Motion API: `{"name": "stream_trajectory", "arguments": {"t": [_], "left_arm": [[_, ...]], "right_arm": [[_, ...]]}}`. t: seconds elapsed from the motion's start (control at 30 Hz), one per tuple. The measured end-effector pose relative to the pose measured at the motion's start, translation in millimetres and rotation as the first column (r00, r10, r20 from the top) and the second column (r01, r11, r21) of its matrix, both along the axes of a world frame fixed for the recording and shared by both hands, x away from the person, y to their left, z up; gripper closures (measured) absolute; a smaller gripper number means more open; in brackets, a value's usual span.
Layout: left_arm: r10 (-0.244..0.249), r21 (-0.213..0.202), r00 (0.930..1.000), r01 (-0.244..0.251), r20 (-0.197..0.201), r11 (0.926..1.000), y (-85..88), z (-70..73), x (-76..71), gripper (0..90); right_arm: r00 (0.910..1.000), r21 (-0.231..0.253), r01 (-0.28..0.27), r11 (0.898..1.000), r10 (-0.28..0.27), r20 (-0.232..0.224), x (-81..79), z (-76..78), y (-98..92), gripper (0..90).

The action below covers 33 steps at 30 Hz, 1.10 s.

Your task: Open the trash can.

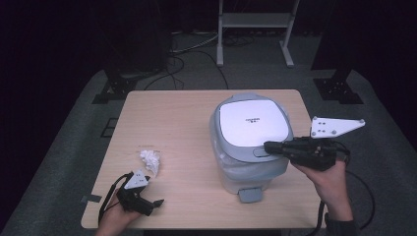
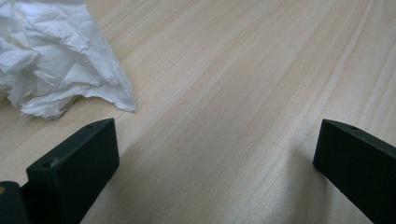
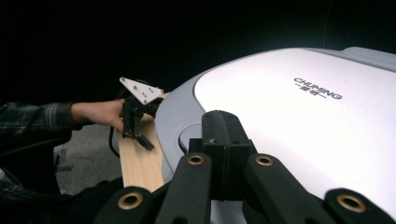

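So from my seat, the right gripper (image 1: 269,146) has its fingers pressed together with nothing between them, tips sitting right at the near edge of the pedal bin's (image 1: 248,169) white lid (image 1: 253,123), just by the little grey tab at the front of the rim. In the right gripper view I'm looking across that lid, fingers closed flat against each other over the grey surround. Lid is down. Bin stands on the right half of the wooden counter (image 1: 172,118), its foot pedal (image 1: 251,194) facing me. Left gripper (image 1: 152,205) sits low at the near left corner, fingers spread wide and holding nothing, bare wood between them. The crumpled white tissue (image 1: 150,160) lies just beyond it, not touched
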<state>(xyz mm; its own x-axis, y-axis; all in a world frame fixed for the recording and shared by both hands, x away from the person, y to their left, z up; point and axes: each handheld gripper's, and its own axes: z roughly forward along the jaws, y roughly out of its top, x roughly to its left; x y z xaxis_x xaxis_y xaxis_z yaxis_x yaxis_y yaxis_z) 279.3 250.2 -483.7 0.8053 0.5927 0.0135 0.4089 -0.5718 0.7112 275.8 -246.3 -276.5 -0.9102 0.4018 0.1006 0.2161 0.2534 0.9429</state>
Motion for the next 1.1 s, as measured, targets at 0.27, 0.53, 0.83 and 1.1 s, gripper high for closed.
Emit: {"name": "stream_trajectory", "arguments": {"t": [0.27,0.53,0.83,1.1], "left_arm": [[0.0,0.0,1.0,0.0,0.0,1.0,0.0,-0.1,0.0,0.0],[0.0,-0.001,1.0,0.0,0.0,1.0,-0.1,-0.1,0.0,0.0],[0.0,0.0,1.0,0.0,0.0,1.0,-0.1,0.0,0.0,0.0],[0.0,-0.001,1.0,0.0,-0.001,1.0,-0.1,0.0,0.2,0.0]], "right_arm": [[1.0,-0.006,0.009,1.0,-0.009,-0.002,-1.6,-1.2,0.5,90.0],[0.9997,-0.019,0.02,1.0,-0.02,0.011,-3.5,-0.8,1.1,90.0],[0.9978,-0.014,0.063,0.998,-0.063,0.019,-2.4,0.3,-0.6,64.1],[0.9914,-0.009,0.127,0.992,-0.127,0.031,-6.7,3.4,-4.5,42.3]]}}
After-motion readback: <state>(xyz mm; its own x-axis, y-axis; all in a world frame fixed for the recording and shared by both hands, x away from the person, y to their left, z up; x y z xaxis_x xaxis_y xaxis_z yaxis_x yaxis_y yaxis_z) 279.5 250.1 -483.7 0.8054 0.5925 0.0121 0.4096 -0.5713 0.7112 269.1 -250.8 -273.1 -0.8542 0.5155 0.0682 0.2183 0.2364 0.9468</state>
